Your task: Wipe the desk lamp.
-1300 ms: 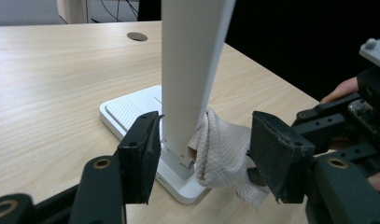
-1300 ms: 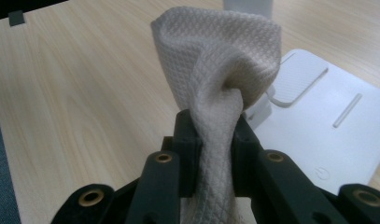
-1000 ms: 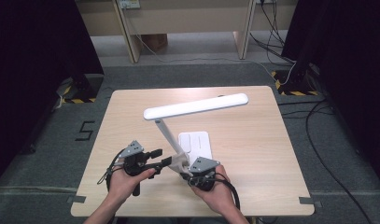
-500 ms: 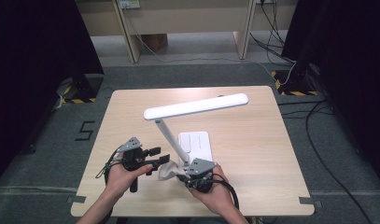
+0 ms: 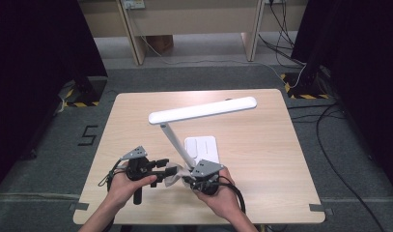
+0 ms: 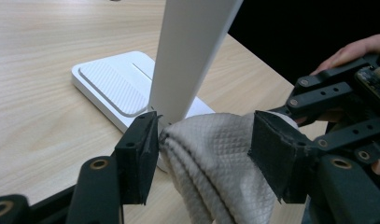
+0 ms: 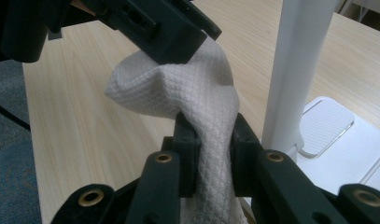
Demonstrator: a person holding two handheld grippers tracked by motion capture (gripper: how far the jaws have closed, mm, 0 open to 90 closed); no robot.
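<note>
Pinching cloth (image 7: 197,98) in right claw (image 7: 211,140); left claw (image 6: 201,144) astride it.

Right gripper (image 7: 211,149) fingers (image 7: 187,149) clamp white cloth (image 7: 178,88); left gripper (image 7: 164,28) above it, lamp post (image 7: 297,70) beside, over tabletop (image 7: 85,121).

white waffle cloth (image 7: 197,93), bunched, by lamp base (image 5: 203,148)

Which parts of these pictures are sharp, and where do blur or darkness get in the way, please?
High view: the light wooden table is evenly lit, the sides of the frame black. Left gripper view: the white waffle-weave cloth is crisp, the white lamp post softer. Right gripper view: the cloth is sharp, the white lamp base hazy.
</note>
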